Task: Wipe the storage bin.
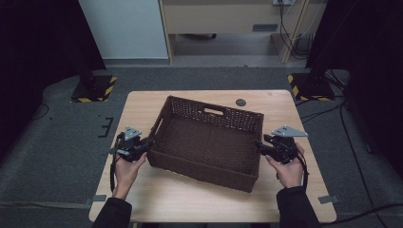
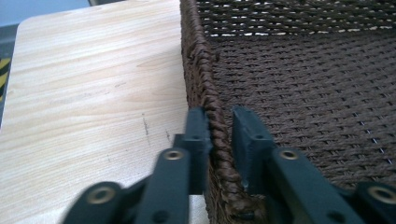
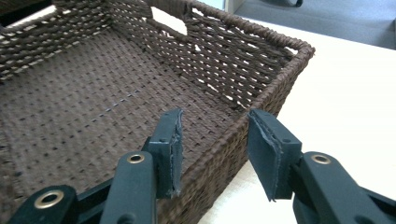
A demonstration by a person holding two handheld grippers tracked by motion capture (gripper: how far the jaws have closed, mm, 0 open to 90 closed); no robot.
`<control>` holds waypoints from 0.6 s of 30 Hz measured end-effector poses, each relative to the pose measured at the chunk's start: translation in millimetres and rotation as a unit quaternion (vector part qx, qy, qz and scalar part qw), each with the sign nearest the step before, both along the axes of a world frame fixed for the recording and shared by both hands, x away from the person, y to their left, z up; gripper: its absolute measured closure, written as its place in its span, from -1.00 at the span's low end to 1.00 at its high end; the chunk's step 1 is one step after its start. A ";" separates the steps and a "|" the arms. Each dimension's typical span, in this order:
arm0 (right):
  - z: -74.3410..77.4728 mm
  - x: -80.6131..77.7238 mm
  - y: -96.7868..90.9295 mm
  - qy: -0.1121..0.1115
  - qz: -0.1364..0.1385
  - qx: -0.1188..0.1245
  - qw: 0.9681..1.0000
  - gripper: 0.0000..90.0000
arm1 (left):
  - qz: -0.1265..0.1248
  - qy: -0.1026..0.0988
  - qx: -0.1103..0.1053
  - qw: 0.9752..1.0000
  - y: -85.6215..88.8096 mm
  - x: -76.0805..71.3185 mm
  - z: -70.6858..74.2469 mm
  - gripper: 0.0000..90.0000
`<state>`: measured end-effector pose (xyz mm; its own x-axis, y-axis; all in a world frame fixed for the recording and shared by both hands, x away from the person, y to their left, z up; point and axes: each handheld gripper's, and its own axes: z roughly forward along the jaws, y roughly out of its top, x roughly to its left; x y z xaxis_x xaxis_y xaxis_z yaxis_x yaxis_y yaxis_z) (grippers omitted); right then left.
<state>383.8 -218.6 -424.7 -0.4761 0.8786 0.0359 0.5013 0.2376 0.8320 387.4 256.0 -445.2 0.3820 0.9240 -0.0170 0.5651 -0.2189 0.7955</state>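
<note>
Rectangular brown woven basket point(image 1: 209, 142) — coarse braided rim — pale wood table point(image 1: 157, 199)

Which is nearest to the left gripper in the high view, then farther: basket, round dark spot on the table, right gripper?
1. Basket: its left rim sits between the left gripper jaws.
2. Round dark spot: far table edge.
3. Right gripper: basket's opposite side.

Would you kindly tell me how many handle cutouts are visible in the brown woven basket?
1: a slot in the far wall of the brown woven basket. The near wall's outer face is turned away, so another may be hidden.
</note>
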 end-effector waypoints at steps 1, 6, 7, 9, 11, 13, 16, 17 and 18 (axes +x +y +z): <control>-2.1 2.3 0.5 0.001 0.001 -0.004 1.000 0.25 | 0.000 -0.001 0.000 1.000 1.2 -1.9 1.6 0.57; -11.1 5.1 6.0 0.012 0.005 -0.029 1.000 0.29 | -0.004 -0.017 -0.006 1.000 5.0 -13.0 10.7 0.35; -11.1 4.9 5.6 0.012 0.005 -0.028 1.000 0.30 | -0.005 -0.019 -0.010 1.000 6.1 -15.7 12.8 0.35; -11.8 3.1 4.1 0.016 0.001 -0.018 1.000 0.31 | -0.007 -0.022 -0.013 1.000 6.8 -21.6 16.1 0.37; -11.6 1.8 3.1 0.021 0.003 -0.014 1.000 0.31 | -0.012 -0.019 -0.015 1.000 5.5 -26.7 17.1 0.40; -10.6 -0.8 2.9 0.026 0.003 -0.011 1.000 0.30 | -0.007 -0.028 -0.011 1.000 2.9 -31.0 17.0 0.40; -9.6 -5.9 3.2 0.028 0.005 -0.016 0.999 0.29 | -0.003 -0.031 -0.007 0.999 1.2 -33.8 18.8 0.37; -9.1 -8.1 3.7 0.031 0.002 -0.014 0.999 0.29 | -0.001 -0.030 -0.008 1.000 1.1 -35.0 19.4 0.36; -8.5 -10.5 3.7 0.032 0.003 -0.016 0.999 0.28 | 0.001 -0.031 -0.008 0.999 1.0 -35.7 19.8 0.35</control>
<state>373.4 -214.9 -433.2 -0.4784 0.8773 0.0391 0.5521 0.2658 0.7903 351.7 257.0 -425.4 0.3803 0.9248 -0.0088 0.5151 -0.2039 0.8325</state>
